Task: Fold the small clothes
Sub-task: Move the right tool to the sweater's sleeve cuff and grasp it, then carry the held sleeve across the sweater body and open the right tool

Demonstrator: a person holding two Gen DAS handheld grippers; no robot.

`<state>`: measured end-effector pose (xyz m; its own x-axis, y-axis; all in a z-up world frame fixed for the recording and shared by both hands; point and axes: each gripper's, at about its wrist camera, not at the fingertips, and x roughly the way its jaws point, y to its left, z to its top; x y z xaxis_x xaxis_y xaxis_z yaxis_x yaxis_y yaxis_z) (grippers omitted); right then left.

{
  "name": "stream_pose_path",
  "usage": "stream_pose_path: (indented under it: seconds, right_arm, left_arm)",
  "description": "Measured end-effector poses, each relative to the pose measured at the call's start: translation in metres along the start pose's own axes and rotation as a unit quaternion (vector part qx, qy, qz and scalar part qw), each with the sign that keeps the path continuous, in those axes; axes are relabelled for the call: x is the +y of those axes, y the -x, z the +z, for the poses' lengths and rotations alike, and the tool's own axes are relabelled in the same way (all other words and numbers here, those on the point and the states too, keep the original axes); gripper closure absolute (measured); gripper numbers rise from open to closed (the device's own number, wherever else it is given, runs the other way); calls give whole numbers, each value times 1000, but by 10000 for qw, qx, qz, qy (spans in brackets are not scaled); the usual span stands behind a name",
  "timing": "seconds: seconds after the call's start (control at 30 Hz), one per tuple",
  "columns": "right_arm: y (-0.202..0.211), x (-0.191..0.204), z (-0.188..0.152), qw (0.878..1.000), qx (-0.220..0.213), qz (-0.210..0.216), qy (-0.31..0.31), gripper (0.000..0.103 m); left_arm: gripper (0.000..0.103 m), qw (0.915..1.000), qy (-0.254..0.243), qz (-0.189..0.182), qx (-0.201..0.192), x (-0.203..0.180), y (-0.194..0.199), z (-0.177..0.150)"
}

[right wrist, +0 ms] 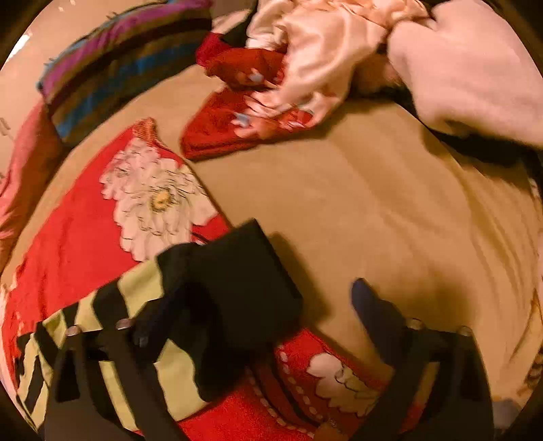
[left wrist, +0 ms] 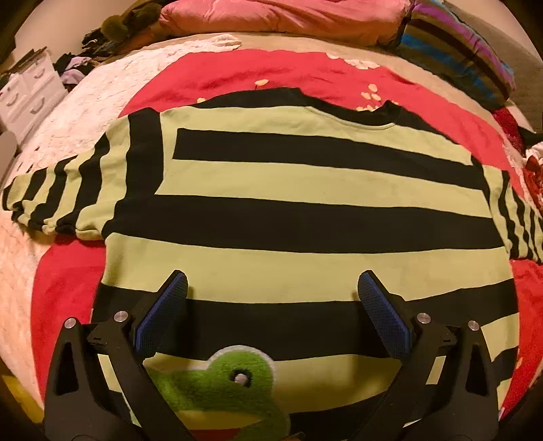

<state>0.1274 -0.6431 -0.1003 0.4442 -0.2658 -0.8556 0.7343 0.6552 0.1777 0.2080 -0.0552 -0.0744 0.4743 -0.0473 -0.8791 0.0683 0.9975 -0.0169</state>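
the right wrist view was blurred by motion, so fine detail there was hard to make out. the left fingertip of the right gripper (right wrist: 271, 291) was lost against the black cuff (right wrist: 244, 271) of the striped sweater (right wrist: 142, 288); whether it touched the cuff could not be told. the two fingers stood wide apart with nothing between them. the sweater was cut off by the lower left edge of that view, showing only one sleeve end.

in the left wrist view, the sweater (left wrist: 288, 203) lay spread flat with both sleeves out to the sides. its right sleeve ran off the frame edge, and its hem was hidden below the gripper body. a green frog patch (left wrist: 230, 376) on the sweater was partly covered by the left gripper (left wrist: 271, 291), whose blue pads (left wrist: 163, 315) were spread wide and held nothing, hovering over the lower stripes.

the sweater rested on a red floral blanket (left wrist: 68, 288), which lay on a tan bed sheet (right wrist: 356, 203). beyond the sweater's collar were a pink pillow (left wrist: 271, 17) and a multicolour striped pillow (left wrist: 458, 51). to the left of the sweater, past a white textured cover (left wrist: 68, 118), stood a white drawer unit (left wrist: 27, 91) with a dark pile of clothes (left wrist: 85, 61) near it. to the right of the sweater's sleeve, a red garment (right wrist: 230, 129) and pale pink satin fabric (right wrist: 322, 51) lay crumpled on the sheet.
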Motion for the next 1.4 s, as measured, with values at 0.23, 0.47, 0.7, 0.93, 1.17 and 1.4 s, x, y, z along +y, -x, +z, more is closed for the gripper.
stream_pose_path:
  seconds: [0.23,0.47,0.7,0.93,1.17,1.4]
  right_arm:
    - [18,4,5,9993,-180,301,136,94]
    - [66,22,3,9913,-559,1162,275,100]
    - [108,103,-31,9737,-501,1928,1107,100]
    - [151,232,-101,9280,-164,2943,2278,100]
    - [155,334,-180,8903,404,3418,2982,99]
    - [146,342,-211,8653,959,4178,2598,55]
  left_arm:
    - [9,9999,20,-103,-6,-1,1,-3]
    - [9,9997,133,-211,-41,5,11,-8]
    - [9,9994,-9,-287,-195,2,27,-14]
    - [9,9993,133,-305,-162,17,30,-16]
    - [9,9989,307,-339,-121,35,30,-21]
    - [9,9983,377,-445,-74,38,29,-24]
